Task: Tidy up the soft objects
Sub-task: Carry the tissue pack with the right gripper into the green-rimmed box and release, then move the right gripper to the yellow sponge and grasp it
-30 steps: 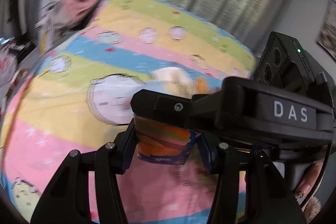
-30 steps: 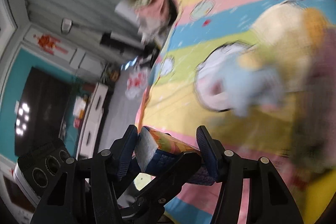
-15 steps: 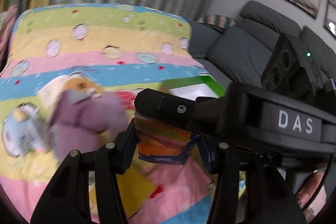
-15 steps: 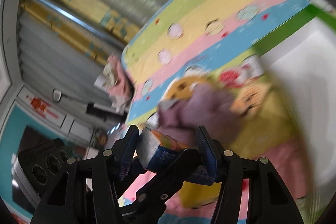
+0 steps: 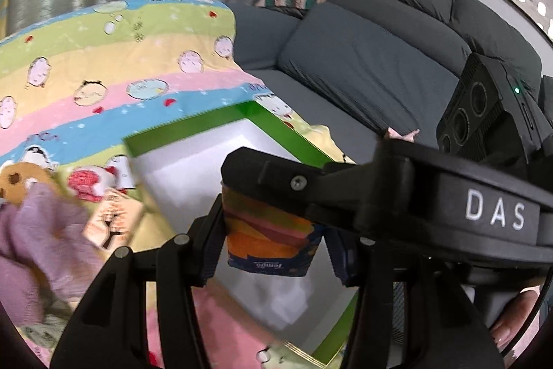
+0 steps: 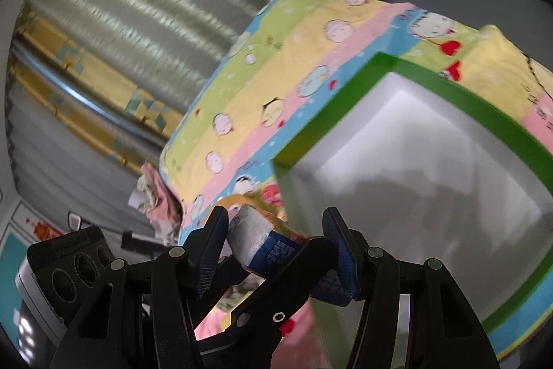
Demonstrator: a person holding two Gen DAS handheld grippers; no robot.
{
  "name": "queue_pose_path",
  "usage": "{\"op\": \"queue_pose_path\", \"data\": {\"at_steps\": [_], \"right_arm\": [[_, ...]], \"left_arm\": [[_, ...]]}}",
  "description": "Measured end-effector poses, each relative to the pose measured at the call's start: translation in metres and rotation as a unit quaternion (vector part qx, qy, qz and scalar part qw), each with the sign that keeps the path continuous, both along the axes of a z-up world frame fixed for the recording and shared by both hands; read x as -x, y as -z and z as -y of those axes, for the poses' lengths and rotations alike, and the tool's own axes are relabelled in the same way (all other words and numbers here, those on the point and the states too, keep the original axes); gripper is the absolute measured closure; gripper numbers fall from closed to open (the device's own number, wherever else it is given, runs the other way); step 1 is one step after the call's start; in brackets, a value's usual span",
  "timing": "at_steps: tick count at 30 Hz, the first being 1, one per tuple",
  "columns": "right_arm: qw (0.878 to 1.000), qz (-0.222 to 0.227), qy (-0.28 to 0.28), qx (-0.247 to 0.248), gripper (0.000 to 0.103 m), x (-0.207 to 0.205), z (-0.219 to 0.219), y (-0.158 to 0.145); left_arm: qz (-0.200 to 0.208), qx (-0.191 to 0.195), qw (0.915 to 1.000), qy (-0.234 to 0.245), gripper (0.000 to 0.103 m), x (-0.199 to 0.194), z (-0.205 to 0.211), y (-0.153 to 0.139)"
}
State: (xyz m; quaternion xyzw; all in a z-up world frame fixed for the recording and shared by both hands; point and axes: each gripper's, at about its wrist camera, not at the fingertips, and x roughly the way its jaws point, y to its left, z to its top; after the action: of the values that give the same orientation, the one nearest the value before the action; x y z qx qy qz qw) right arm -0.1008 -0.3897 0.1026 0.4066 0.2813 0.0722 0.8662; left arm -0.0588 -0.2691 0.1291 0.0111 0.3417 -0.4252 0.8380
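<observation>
Travel is the news: both views have swung across the striped cartoon blanket (image 5: pixel 103 85), away from its far end, and now face the white box with green walls (image 5: pixel 276 123) that lies open on it beside the grey sofa (image 5: pixel 363 57). The tissue pack (image 5: pixel 266 230), a soft packet printed in orange, pink and green bands over dark blue, sat between both pairs of jaws a second ago and sits there now, in the same pose. The left gripper (image 5: pixel 273 241) clamps it across its width at a moderate opening, and the right gripper (image 6: pixel 276 244) grips it from the other side, silvery end up, its jaws set a little wider. In both views the pack hangs in front of the box's white interior, apparently over the near part of the opening, though blur and the fisheye make it hard to say how far inside the rim it lies. Left of the box, now sliding toward the edge of the left view, lie a purple plush toy (image 5: pixel 38 241), a small printed card or packet (image 5: pixel 114 223) and a round tan toy (image 5: pixel 20 175). My reading is that the carry is nearly over and the pack is about to be lowered into the box; the release has not happened, and the box looks empty.
</observation>
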Motion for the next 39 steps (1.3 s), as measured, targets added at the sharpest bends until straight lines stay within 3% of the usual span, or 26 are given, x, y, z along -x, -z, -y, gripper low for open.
{"op": "queue_pose_path", "data": {"at_steps": [15,24,26,27,30,31,32,34,39], "right_arm": [[0.998,-0.034,0.041,-0.039,0.043,0.0,0.046,0.038],[0.997,-0.052,0.053,-0.032,0.043,0.007,0.05,0.042],[0.997,-0.054,0.057,-0.023,0.038,0.009,0.049,0.039],[0.996,-0.058,0.059,-0.017,0.031,0.01,0.049,0.038],[0.994,-0.072,0.085,0.006,0.029,0.016,0.049,0.035],[0.993,-0.072,0.092,0.011,0.028,0.019,0.049,0.033],[0.993,-0.071,0.097,0.016,0.028,0.021,0.049,0.031],[0.992,-0.07,0.103,0.024,0.018,0.025,0.047,0.027],[0.991,-0.057,0.108,0.06,0.017,0.03,0.036,0.012]], "left_arm": [[-0.036,-0.029,0.9985,0.029,0.052,-0.005,0.039,0.024],[-0.042,-0.046,0.998,0.014,0.051,-0.002,0.042,0.026],[-0.037,-0.051,0.9978,0.018,0.051,0.004,0.041,0.023],[-0.034,-0.05,0.998,0.02,0.052,0.007,0.04,0.022],[-0.004,-0.052,0.9984,0.024,0.041,0.017,0.034,0.01],[0.002,-0.056,0.9981,0.024,0.027,0.021,0.031,0.007],[0.007,-0.061,0.9979,0.022,0.022,0.023,0.028,0.004],[0.02,-0.057,0.9979,0.023,0.022,0.029,0.018,-0.004],[0.045,-0.051,0.9977,-0.007,0.019,0.038,-0.02,-0.024]]}}
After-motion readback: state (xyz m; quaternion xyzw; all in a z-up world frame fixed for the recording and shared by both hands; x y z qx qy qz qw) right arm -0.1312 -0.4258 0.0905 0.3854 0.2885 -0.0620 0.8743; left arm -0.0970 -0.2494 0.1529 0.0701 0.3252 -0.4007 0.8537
